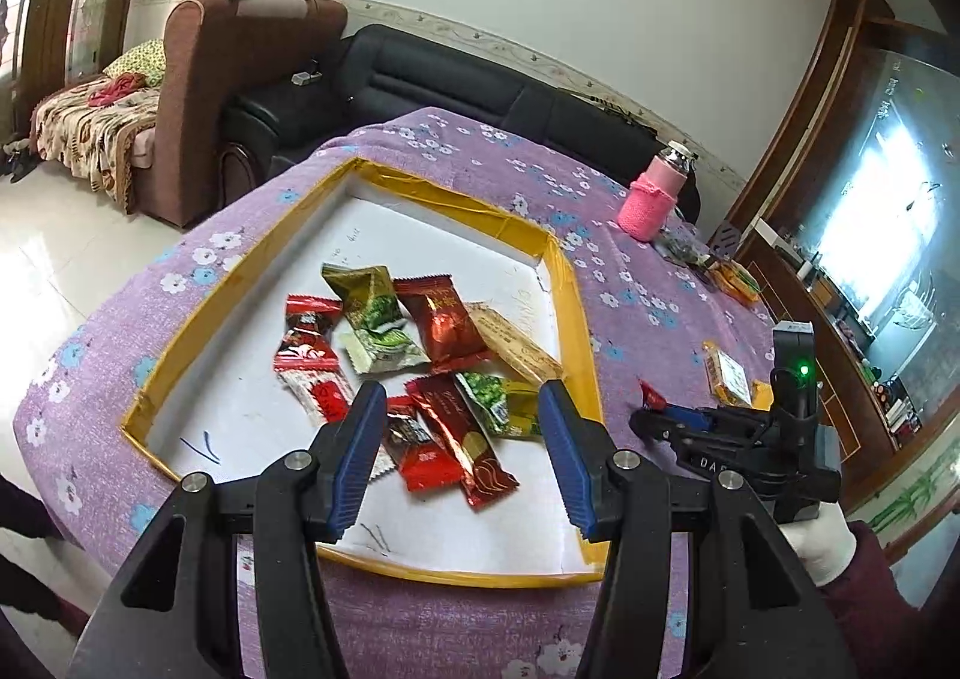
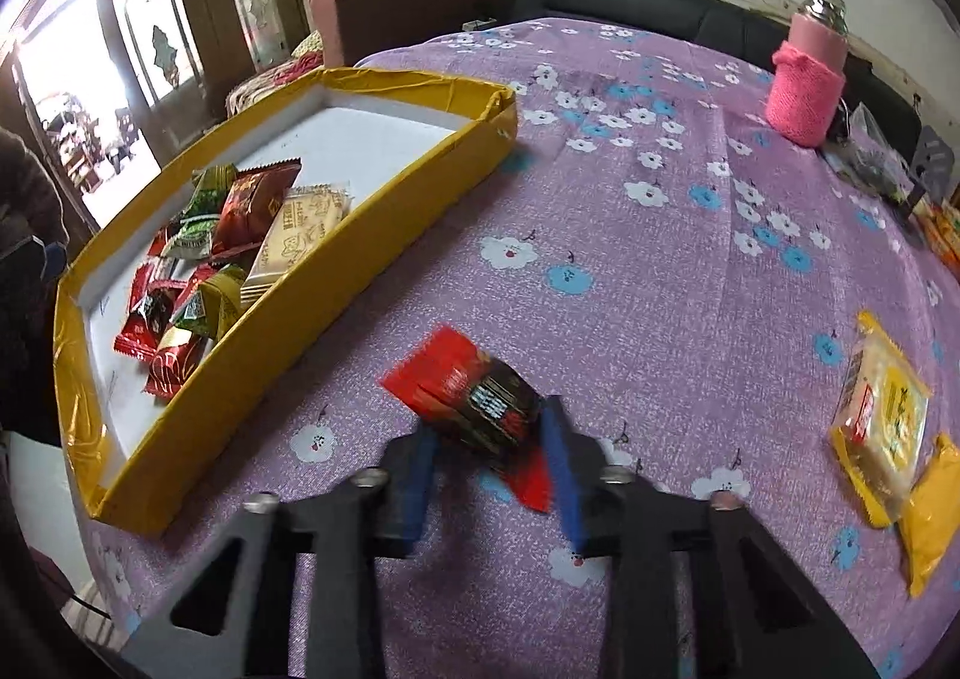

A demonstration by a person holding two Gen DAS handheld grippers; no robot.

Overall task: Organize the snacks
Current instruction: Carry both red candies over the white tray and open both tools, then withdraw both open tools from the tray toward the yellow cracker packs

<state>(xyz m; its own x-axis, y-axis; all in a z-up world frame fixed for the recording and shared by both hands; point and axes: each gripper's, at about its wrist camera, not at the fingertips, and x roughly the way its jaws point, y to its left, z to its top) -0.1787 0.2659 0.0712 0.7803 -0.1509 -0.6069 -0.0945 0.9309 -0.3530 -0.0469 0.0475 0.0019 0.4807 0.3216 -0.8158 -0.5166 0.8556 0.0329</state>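
My right gripper [image 2: 489,466] has its blue jaws closed on a red-and-black foil snack packet [image 2: 480,409], pinched near one end so it can be carried. My left gripper [image 1: 462,457] hangs open and empty over the shallow yellow-walled cardboard tray [image 1: 585,319], the sorted packets [image 1: 420,331] just beyond its tips. Off to my right jaw's side, a yellow wafer pack [image 2: 888,421] waits on the purple flowered cloth [image 2: 660,271].

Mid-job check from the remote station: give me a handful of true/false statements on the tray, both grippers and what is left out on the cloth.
1. The yellow tray holds several snack packets. True.
2. The left gripper grips a packet. False: its jaws stand open over the tray, empty.
3. The right gripper has a red and black packet between its jaws. True.
4. The pink-sleeved bottle stands inside the tray. False: it stands on the purple cloth, apart from it.
5. A yellow packet lies outside the tray. True.
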